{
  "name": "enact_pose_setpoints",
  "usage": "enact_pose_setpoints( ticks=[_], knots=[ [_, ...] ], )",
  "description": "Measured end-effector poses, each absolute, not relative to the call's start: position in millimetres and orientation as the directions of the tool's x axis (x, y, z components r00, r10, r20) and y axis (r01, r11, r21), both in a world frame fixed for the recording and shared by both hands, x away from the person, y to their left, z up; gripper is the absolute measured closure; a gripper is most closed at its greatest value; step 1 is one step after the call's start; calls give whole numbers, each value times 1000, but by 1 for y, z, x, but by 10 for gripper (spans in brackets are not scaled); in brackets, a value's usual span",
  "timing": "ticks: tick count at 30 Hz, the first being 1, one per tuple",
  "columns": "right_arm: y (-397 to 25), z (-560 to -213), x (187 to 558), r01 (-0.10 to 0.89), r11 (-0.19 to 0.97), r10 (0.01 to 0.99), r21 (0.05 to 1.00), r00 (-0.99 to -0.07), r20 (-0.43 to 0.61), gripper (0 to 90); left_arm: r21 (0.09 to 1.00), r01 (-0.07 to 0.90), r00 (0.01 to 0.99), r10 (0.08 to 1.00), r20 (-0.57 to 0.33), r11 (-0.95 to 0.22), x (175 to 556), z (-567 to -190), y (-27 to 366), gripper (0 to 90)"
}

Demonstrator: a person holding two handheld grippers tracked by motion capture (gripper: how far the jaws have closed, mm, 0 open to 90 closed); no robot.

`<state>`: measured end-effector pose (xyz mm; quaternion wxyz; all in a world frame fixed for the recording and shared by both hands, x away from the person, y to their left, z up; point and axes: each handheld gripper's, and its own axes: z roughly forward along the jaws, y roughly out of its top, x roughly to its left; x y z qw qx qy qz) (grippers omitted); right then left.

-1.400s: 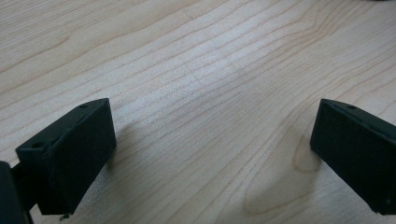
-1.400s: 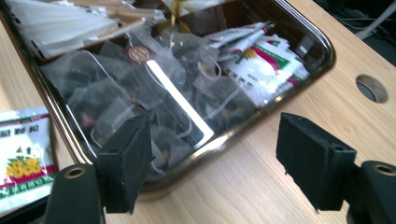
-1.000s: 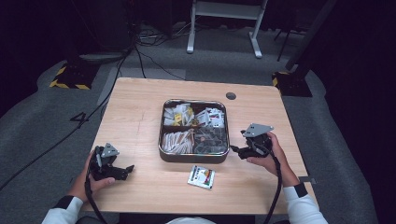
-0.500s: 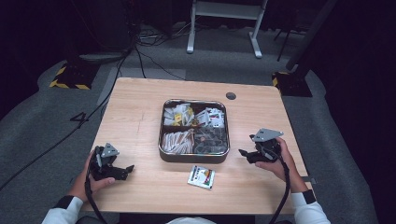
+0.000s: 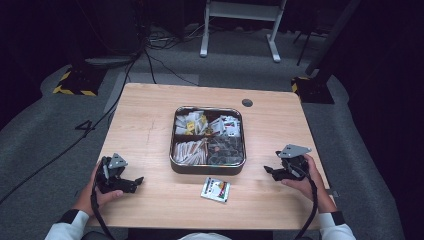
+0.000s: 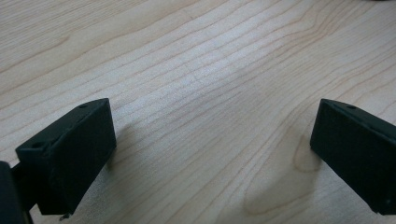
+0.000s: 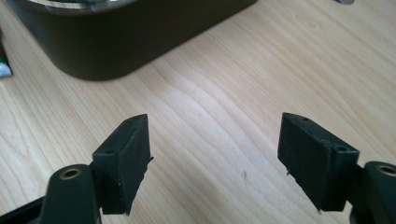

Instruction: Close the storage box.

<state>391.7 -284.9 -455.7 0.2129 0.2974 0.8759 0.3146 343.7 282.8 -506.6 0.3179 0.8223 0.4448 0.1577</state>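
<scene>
A square metal tin with four compartments of small packets sits at the table's middle. One white packet lies on the wood just in front of it. My left gripper rests low at the front left, open, jaws wide over bare wood. At the front right my right gripper is held open near the tin's right side, nothing between its jaws. The tin's dark wall shows ahead of the right jaws.
The wooden table has a round cable hole at the back right. Black cables trail from both grippers off the front edge. Grey carpet, cables and a white stand lie beyond the table.
My right gripper has drawn back from the tin's right side toward the front right of the table. The left gripper has stayed in place.
</scene>
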Motion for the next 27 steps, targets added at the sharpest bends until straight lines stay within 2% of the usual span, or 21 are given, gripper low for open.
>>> enact_pose_setpoints(
  ticks=[21, 27],
  knots=[
    [-337, -494, 374, 522, 504, 767, 688, -637, -78, 235, 664, 628, 559, 829, -23, -405, 345, -507, 283, 2],
    [-353, -503, 369, 540, 418, 794, 731, -607, -6, 205, 663, 630, 559, 829, -25, -404, 345, -507, 283, 2]
  ],
)
